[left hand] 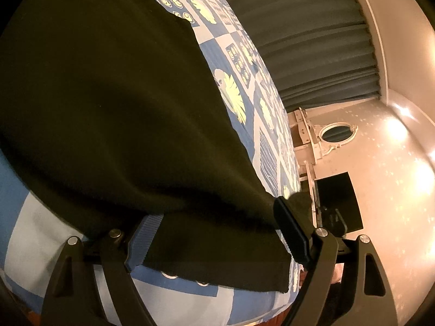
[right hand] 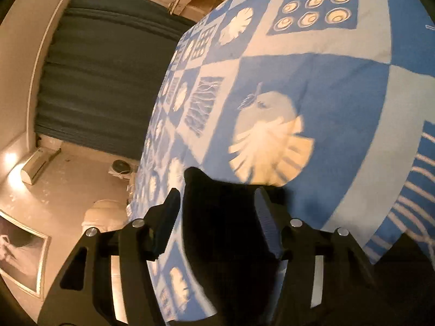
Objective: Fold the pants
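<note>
Black pants lie spread on a blue-and-white patterned bedspread, their far end cut off by the left wrist view's edge. The left gripper stands wide at the near hem, cloth draped over one finger; whether its pads press cannot be made out. The right gripper is partly spread, a dark fold between its fingers, contact unclear in the blur.
</note>
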`<state>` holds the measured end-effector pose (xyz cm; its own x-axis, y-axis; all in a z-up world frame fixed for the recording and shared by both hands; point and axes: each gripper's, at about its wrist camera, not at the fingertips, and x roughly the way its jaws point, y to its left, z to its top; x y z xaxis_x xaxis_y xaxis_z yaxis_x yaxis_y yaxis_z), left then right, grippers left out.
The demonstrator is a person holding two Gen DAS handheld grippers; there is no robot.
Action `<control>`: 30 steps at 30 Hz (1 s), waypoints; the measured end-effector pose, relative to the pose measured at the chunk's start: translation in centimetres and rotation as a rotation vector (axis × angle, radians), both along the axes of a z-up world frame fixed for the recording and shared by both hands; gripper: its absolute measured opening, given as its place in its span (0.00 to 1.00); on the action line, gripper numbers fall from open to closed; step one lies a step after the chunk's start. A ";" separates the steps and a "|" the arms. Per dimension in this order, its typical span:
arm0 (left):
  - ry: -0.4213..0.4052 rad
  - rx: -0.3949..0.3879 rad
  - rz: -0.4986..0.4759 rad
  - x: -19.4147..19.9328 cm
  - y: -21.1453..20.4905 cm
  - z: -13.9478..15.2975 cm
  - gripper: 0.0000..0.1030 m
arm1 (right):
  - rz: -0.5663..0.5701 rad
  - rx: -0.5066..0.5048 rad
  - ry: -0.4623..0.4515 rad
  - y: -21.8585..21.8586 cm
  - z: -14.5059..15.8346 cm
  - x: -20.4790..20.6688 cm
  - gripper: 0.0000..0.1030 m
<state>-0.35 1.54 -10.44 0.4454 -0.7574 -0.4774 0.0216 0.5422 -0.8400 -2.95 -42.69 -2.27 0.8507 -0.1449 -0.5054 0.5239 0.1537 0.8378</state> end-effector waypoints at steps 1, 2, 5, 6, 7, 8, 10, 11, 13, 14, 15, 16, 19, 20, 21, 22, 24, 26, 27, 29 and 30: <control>0.002 -0.005 -0.001 0.0 0.1 0.0 0.79 | -0.011 -0.024 0.004 0.0 -0.1 -0.8 0.55; 0.002 -0.007 -0.002 0.0 0.1 0.0 0.79 | -0.027 -0.037 0.014 0.0 -0.3 -1.5 0.55; -0.002 0.000 -0.007 0.1 0.0 -0.1 0.79 | -0.053 0.018 0.046 -0.3 -2.5 -3.9 0.53; -0.005 0.004 -0.009 0.1 0.0 0.0 0.79 | -0.034 0.044 0.049 -0.4 -3.3 -4.0 0.50; -0.009 0.008 -0.012 0.1 -0.1 0.0 0.79 | -0.012 0.060 0.051 -0.6 -4.2 -3.8 0.45; -0.010 0.008 -0.012 0.0 0.0 0.0 0.79 | 0.001 0.059 0.053 -0.5 -4.4 -3.8 0.45; -0.011 0.008 -0.010 0.0 0.1 0.0 0.79 | 0.055 0.053 0.045 -0.7 -5.0 -2.8 0.45; -0.010 0.009 -0.010 0.0 0.0 0.0 0.79 | 0.075 0.061 0.029 -0.8 -5.4 -2.0 0.45; -0.006 0.008 -0.007 0.1 0.0 0.0 0.79 | 0.109 0.083 0.029 -1.1 -6.2 -0.5 0.40; -0.003 0.006 -0.006 0.2 0.1 0.0 0.79 | 0.115 0.085 0.027 -1.2 -6.5 0.2 0.35; -0.001 0.005 -0.005 0.3 0.0 0.0 0.79 | 0.120 0.086 0.024 -1.2 -6.7 0.6 0.34; 0.003 0.001 -0.003 0.3 0.1 -0.1 0.79 | 0.128 0.092 0.009 -1.3 -7.0 1.1 0.31; 0.009 -0.005 -0.002 0.4 0.1 -0.2 0.79 | 0.136 0.112 -0.008 -1.4 -8.0 2.1 0.18; 0.009 -0.004 -0.003 0.4 0.1 -0.2 0.79 | 0.138 0.108 0.000 -1.4 -8.3 2.4 0.12; 0.008 -0.003 -0.004 0.4 0.1 -0.1 0.79 | 0.141 0.108 0.005 -1.4 -8.3 2.4 0.10; 0.009 -0.003 -0.005 0.4 0.1 -0.1 0.79 | 0.140 0.110 0.004 -1.2 -8.1 2.3 0.09; 0.013 -0.010 -0.003 0.5 0.1 -0.1 0.79 | 0.126 0.112 -0.018 -1.0 -7.5 1.6 0.08; 0.021 -0.019 0.002 0.6 0.2 -0.1 0.79 | 0.110 0.094 -0.060 -0.3 -5.8 0.2 0.08; 0.023 -0.021 0.005 0.6 0.2 -0.1 0.79 | 0.112 0.083 -0.074 0.0 -4.7 -0.3 0.08; 0.028 -0.026 0.007 0.6 0.3 -0.1 0.79 | 0.116 0.049 -0.116 0.8 -1.8 -1.9 0.07; 0.029 -0.029 0.009 0.6 0.3 0.0 0.79 | 0.114 0.035 -0.131 1.0 -0.6 -2.6 0.07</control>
<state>0.21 1.85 -10.48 0.4384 -0.7674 -0.4678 -0.0075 0.5173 -0.8558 -5.51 -41.68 -2.83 0.9196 -0.0277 -0.3918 0.3903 0.1753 0.9038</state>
